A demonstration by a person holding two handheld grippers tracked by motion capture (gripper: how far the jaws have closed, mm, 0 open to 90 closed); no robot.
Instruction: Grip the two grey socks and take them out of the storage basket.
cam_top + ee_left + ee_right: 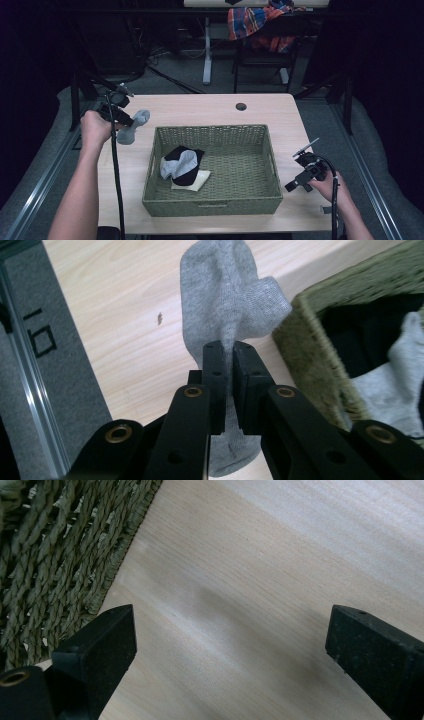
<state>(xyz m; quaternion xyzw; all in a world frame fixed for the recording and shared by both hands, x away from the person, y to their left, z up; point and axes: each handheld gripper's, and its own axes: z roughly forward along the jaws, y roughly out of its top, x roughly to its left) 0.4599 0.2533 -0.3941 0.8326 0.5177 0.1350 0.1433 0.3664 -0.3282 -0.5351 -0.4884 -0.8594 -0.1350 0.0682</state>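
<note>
A grey sock (134,125) (225,305) hangs over the wooden table left of the woven basket (212,206) (320,370). My left gripper (124,120) (227,352) is shut on it, its jaws pinching the fabric in the middle. Inside the basket lie a black sock (186,161), another grey sock (176,165) (395,385) and a cream one (197,181). My right gripper (292,186) (230,640) stands open just right of the basket (55,565), low over bare wood, nothing between its jaws.
The table (215,107) has a round cable hole (241,106) at the back. A chair with a plaid cloth (255,22) stands behind the table. Grey floor (45,390) and a metal rail lie past the table's left edge.
</note>
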